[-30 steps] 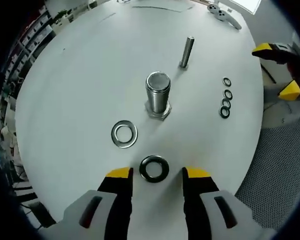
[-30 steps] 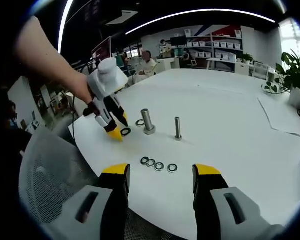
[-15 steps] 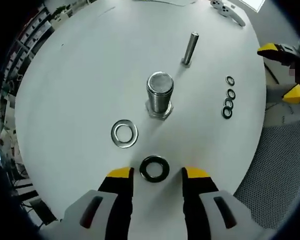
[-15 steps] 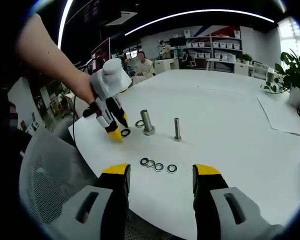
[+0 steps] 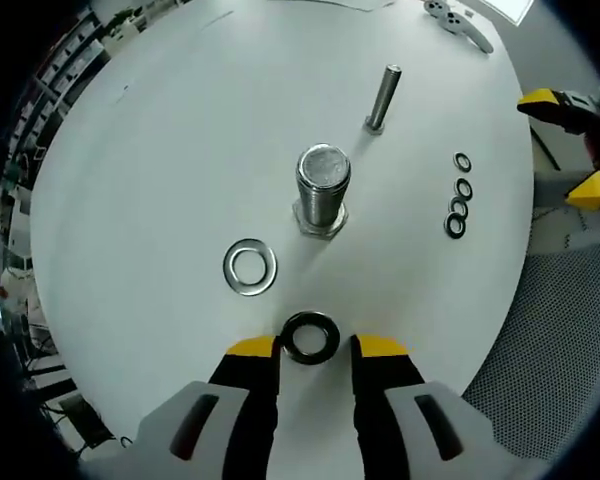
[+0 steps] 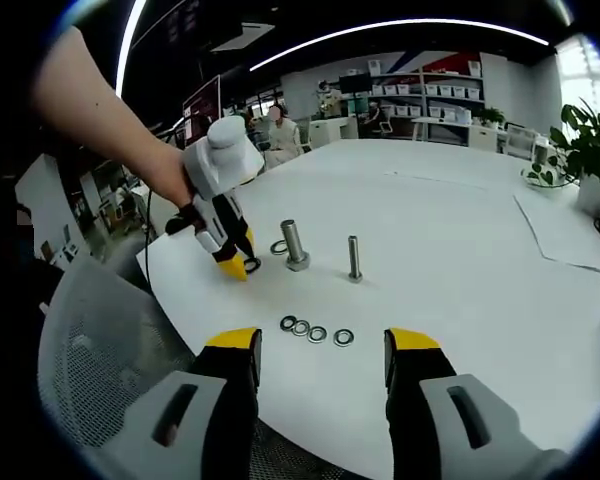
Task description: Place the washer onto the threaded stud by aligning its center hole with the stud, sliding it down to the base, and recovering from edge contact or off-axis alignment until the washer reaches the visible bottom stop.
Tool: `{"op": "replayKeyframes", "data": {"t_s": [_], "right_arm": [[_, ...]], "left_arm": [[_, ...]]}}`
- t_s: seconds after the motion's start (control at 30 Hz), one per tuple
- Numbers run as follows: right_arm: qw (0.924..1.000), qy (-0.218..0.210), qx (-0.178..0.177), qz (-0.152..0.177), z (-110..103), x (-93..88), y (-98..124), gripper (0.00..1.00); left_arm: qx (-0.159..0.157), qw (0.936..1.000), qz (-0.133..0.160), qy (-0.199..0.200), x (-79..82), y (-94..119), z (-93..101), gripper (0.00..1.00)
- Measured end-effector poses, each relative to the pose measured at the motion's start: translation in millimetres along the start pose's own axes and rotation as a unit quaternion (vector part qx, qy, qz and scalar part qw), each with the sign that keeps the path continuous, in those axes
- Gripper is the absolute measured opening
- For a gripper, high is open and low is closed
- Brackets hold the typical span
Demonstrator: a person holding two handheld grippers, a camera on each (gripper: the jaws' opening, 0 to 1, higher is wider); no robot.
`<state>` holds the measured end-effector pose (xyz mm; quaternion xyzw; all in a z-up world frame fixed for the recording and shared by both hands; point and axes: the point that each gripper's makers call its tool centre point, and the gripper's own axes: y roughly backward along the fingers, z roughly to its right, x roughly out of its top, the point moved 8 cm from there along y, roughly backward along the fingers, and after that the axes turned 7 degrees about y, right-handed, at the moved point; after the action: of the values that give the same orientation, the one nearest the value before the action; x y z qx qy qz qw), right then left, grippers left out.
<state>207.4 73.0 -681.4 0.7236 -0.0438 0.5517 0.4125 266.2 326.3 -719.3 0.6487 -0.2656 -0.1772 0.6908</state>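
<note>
Here, in the left gripper view: the left gripper [image 5: 315,346], yellow-tipped jaws drawn in close on either side of a black washer [image 5: 310,337] that lies flat on the white table [image 5: 160,170]; tips at or nearly at its rim, though whether they actually clamp it cannot be told. Just beyond lies a silver washer [image 5: 249,266], also flat, and past that the thick threaded stud [image 5: 322,190], upright on its hex base. Further off stands a thin bolt [image 5: 383,97], and to the right a row of small black washers [image 5: 458,194], four touching in a line. The right gripper [image 5: 570,140] shows at the far right edge, off the table. In the right gripper view: the right gripper [image 6: 315,345], jaws well apart and empty, hanging over the table edge near a mesh chair back [image 6: 100,350]; the small washers [image 6: 315,332] just ahead, the bolt [image 6: 354,257] and stud [image 6: 296,243] behind, and the left gripper [image 6: 235,265] tipped down at the table beside the stud. Step in hand, by my judgement: the pickup of the black washer. To do it well, pinch squarely across the rim, lift it level, centre the hole above the stud's top, and lower without tilting, easing back if an edge catches the thread.
</note>
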Motion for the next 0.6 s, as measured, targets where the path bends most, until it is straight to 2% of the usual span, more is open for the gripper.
{"op": "replayKeyframes", "data": {"t_s": [0.17,0.27,0.6], "right_arm": [[1.0000,-0.001,0.000,0.000,0.0,0.0,0.1,0.52],[1.0000,0.000,0.000,0.000,-0.2,0.1,0.1,0.52],[1.0000,0.000,-0.001,0.000,0.2,0.0,0.0,0.51]], "left_arm": [[-0.001,1.0000,-0.002,-0.003,0.2,-0.1,0.7,0.25],[-0.001,0.9998,-0.003,-0.020,0.6,-1.3,1.8,0.21],[-0.003,0.9999,-0.008,-0.012,1.2,-2.3,-0.2,0.21]]}}
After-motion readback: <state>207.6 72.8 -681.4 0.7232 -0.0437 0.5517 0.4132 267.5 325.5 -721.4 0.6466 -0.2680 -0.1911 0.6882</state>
